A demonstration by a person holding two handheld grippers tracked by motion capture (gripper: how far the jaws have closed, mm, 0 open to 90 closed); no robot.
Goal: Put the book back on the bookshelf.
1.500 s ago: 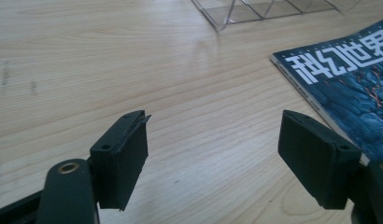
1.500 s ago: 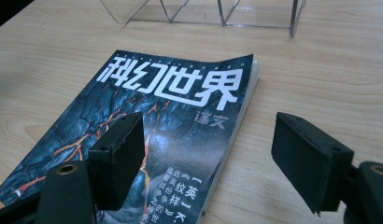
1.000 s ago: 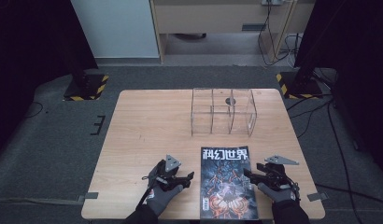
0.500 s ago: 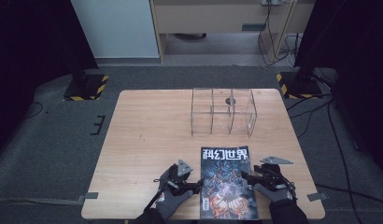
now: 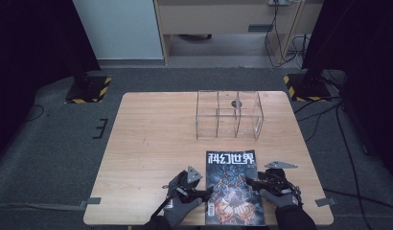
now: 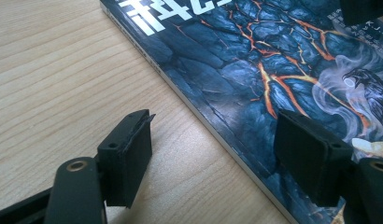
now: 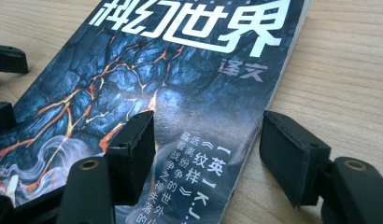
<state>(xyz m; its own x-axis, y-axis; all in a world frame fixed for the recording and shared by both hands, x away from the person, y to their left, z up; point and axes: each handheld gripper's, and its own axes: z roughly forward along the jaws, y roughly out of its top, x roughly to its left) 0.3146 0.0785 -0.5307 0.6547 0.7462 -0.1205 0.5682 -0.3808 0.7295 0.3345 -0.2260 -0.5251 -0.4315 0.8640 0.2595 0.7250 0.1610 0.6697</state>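
High view: I see the magazine (image 5: 234, 187) flat at the table's (image 5: 151, 143) near edge, my left gripper (image 5: 200, 190) and right gripper (image 5: 256, 182) flanking it, clear acrylic organizer (image 5: 228, 115) well apart behind. Left gripper view: my jaws spread wide, straddling the magazine's spine edge (image 6: 213, 126). Right gripper view: jaws wide open too, one over the cover, one over bare wood.

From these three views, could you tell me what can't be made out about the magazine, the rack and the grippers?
- Magazine: its near end is cut off by the bottom edge of the left gripper view; its underside lies against the table.
- Clear rack: too small in the high view to tell what the dark spot behind it is.
- Left gripper and right gripper: whether either jaw touches the cover is unclear.
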